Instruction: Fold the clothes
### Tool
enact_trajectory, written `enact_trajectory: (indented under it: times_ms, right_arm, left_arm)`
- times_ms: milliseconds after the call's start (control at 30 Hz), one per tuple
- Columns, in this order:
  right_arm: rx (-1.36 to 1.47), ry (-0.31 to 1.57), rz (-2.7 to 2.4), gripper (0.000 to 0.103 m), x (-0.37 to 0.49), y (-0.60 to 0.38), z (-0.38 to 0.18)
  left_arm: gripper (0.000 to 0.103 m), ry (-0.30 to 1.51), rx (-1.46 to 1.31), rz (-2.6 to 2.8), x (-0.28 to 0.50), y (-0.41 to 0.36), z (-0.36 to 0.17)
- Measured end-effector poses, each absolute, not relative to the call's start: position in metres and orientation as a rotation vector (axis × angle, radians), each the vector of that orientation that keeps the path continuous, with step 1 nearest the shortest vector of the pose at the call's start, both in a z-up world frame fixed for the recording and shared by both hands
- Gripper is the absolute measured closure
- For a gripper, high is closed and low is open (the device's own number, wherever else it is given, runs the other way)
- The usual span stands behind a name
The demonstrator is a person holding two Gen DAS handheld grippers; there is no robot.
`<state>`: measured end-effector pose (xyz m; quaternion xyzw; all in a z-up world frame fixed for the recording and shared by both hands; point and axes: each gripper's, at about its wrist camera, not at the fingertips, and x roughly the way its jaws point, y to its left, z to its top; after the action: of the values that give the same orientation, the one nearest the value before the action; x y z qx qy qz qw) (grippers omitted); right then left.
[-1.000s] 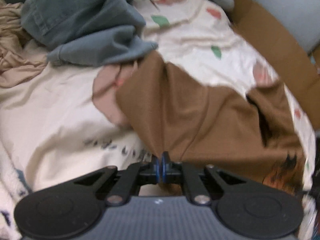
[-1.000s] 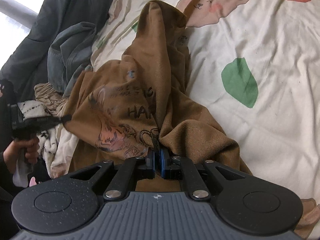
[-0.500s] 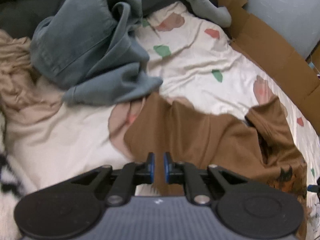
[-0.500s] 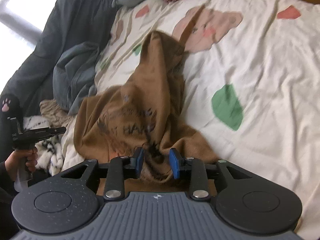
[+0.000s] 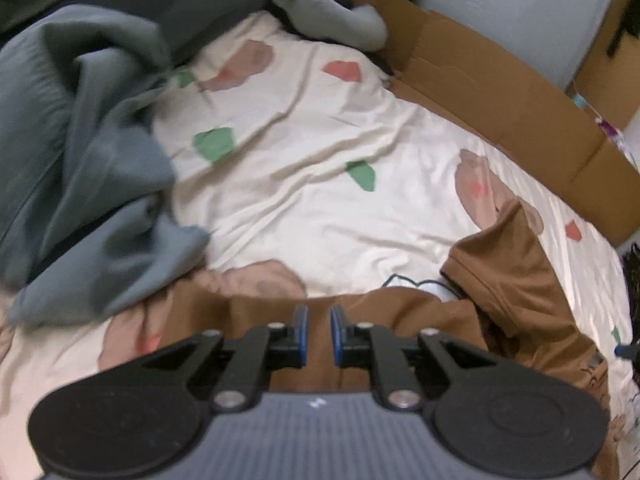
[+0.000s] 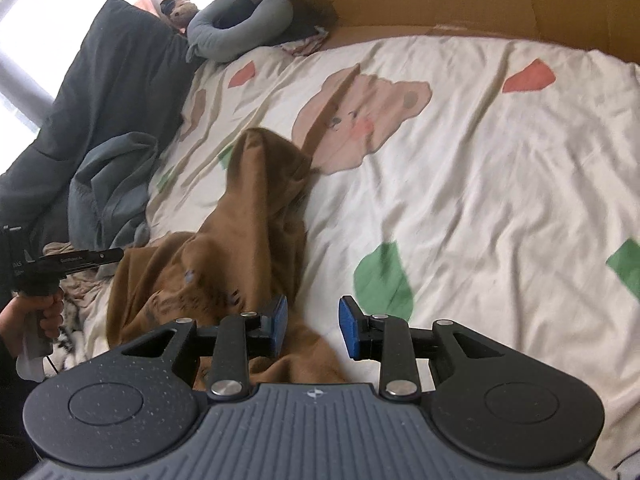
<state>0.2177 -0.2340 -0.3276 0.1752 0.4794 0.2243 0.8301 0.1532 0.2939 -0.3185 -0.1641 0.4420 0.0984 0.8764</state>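
Cream bedsheet (image 6: pixel 500 184) with bear and leaf prints carries a crumpled brown T-shirt (image 6: pixel 256 216), its dark printed graphic partly showing among the folds. Right gripper (image 6: pixel 312 326) stands open above the shirt's edge; left gripper (image 5: pixel 316 334) is opening, nothing pinched.

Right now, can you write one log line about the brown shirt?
brown shirt: crumpled on bedsheet | left hand-held gripper: opening, empty | right hand-held gripper: open, empty
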Motion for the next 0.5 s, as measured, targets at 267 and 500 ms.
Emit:
enact_trajectory:
  times_ms: [267, 500]
  right_arm:
    - [0.314, 0.981, 0.460, 0.070, 0.246, -0.228, -0.330]
    - [0.300, 0.974, 0.464, 0.070, 0.251, -0.223, -0.330]
  left_arm:
    - [0.087, 0.954, -0.236, 0.135, 0.192, 0.284, -0.335]
    - [0.084, 0.969, -0.187, 0.091, 0.212, 0.275, -0.349]
